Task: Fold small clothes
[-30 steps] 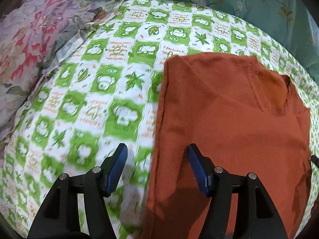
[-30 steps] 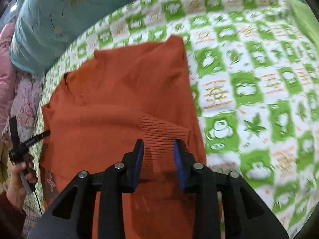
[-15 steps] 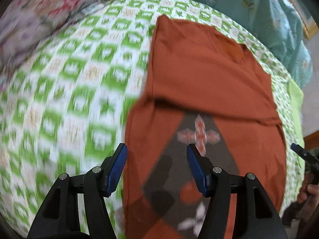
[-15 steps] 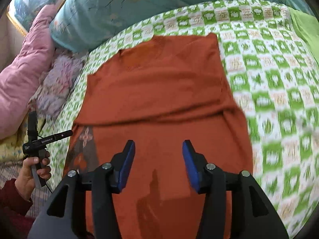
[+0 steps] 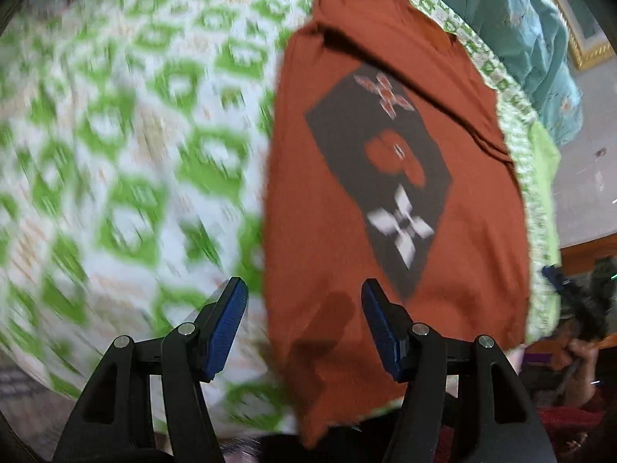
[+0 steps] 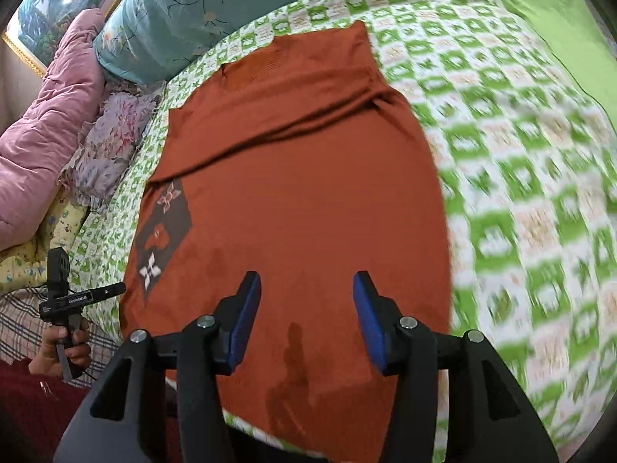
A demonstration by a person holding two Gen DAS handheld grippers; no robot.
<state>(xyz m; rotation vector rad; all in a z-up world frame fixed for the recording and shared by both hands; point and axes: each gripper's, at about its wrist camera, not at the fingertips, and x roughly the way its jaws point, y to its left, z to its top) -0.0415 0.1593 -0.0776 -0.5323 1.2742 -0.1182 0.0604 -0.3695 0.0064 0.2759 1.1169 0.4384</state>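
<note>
With the sweater (image 6: 293, 200) lying flat on the bed (image 6: 520, 154), its hem at the near edge, and both the left gripper (image 5: 300, 324) and right gripper (image 6: 306, 312) spread empty above it, a one-layer pinch could skew the fold.

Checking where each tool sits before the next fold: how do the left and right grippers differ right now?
The left gripper straddles the sweater's side edge, one finger over the bedsheet; the right gripper has both fingers over the sweater. The left one's view is blurrier. Both are open and hold nothing.
</note>
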